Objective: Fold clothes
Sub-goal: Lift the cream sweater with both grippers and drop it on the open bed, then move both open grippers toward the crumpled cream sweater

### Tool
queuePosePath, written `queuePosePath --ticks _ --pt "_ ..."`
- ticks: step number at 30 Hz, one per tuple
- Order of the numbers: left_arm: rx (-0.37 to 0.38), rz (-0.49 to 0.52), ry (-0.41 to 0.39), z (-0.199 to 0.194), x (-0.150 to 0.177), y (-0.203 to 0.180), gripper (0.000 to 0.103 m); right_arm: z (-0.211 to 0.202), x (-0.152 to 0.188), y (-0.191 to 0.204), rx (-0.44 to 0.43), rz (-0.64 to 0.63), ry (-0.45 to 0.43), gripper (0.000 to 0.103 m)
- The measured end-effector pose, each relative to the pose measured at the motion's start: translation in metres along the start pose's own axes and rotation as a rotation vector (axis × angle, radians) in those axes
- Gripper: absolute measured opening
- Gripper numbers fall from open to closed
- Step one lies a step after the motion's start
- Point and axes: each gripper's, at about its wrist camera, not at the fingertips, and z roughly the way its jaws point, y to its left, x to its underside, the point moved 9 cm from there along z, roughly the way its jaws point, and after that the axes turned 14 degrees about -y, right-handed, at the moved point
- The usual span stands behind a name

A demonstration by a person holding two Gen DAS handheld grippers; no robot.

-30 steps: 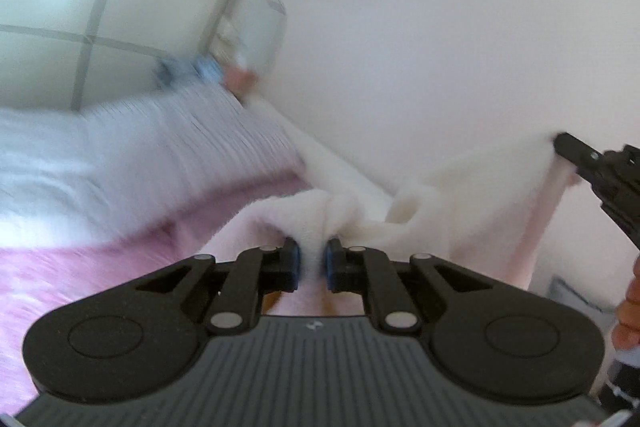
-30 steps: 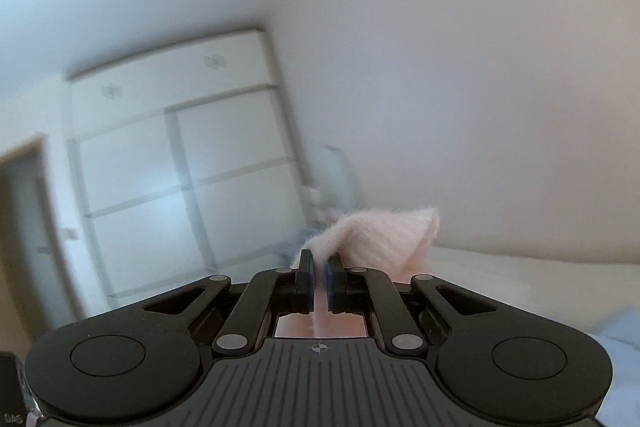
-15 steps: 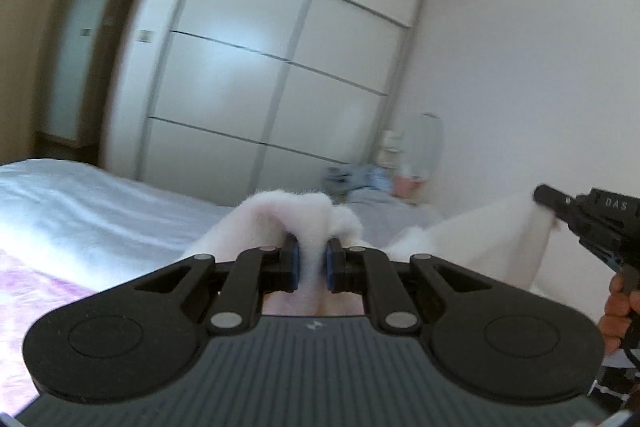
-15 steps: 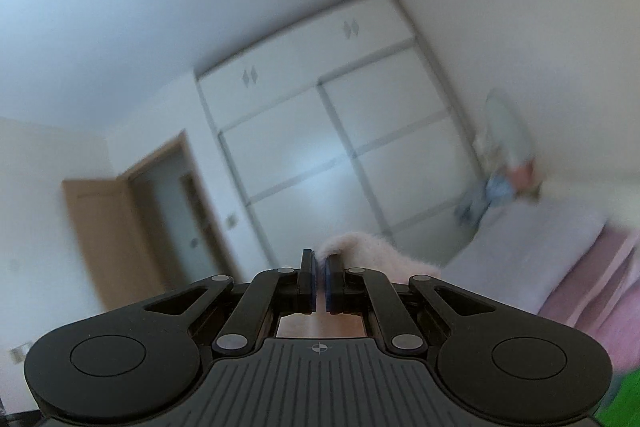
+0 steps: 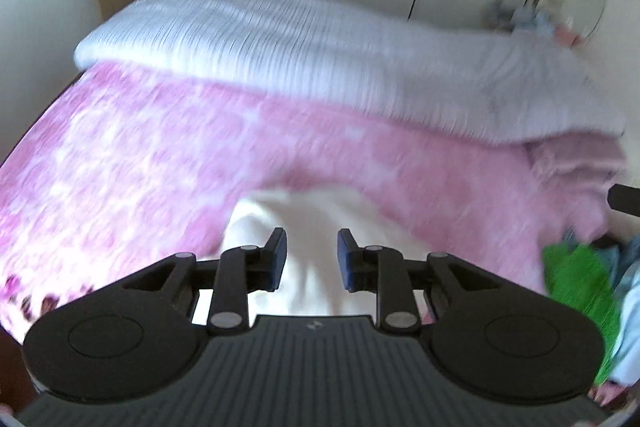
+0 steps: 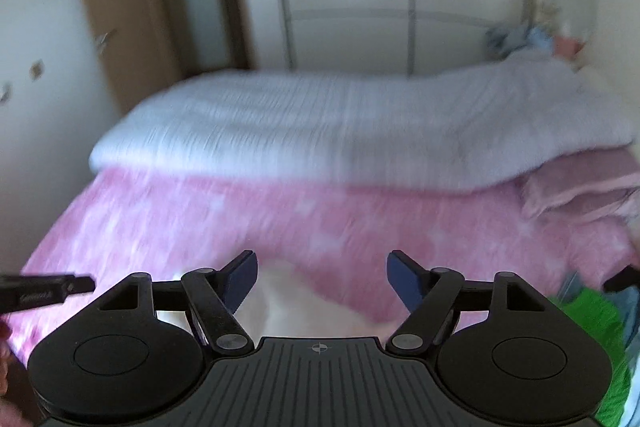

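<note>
**Cream garment down on the bed, both grippers empty**

Cream fleecy garment (image 5: 316, 227) lying on the pink bedspread (image 5: 132, 163), at 6 o'clock in both wrist views, just ahead of and beneath the fingers. Left gripper (image 5: 310, 259) over it with jaws parted to a middling gap, nothing between the pads. Right gripper (image 6: 320, 277) with jaws spread wide, the same cream cloth (image 6: 288, 307) showing low between them, likewise unheld. White ribbed quilt (image 5: 320, 59) heaped across 12 o'clock; green cloth (image 5: 576, 283) with other clothes at 4 o'clock. Much motion blur, so the garment's outline and any fold lines impossible to make out.

Judging by the empty jaws above the cloth: either just laid flat for folding, or set down between folds. Next, probably: find an edge or corner, close on it, carry it across without dragging the bedspread along.
</note>
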Motion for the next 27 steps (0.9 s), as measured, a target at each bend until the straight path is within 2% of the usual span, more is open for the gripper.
queuePosePath --ticks 5,7,14,19,27 --pt "-0.055 0.015 0.059 -0.028 0.069 0.007 0.023 -0.013 0.057 0.016 -0.048 -0.023 0.126 0.075" --pt "-0.065 0.03 0.073 -0.038 0.092 0.003 0.024 -0.025 0.069 0.015 -0.053 -0.029 0.155 0.075" --pt "-0.05 0.084 0.071 -0.068 0.115 -0.041 0.029 -0.067 0.109 0.012 -0.069 -0.05 0.253 0.075" --pt "-0.051 0.126 0.036 -0.106 0.135 -0.067 0.03 -0.098 0.128 0.004 -0.073 -0.049 0.257 0.075" --pt "-0.06 0.153 0.023 -0.151 0.163 -0.081 0.034 -0.141 0.16 0.001 -0.09 -0.027 0.278 0.075"
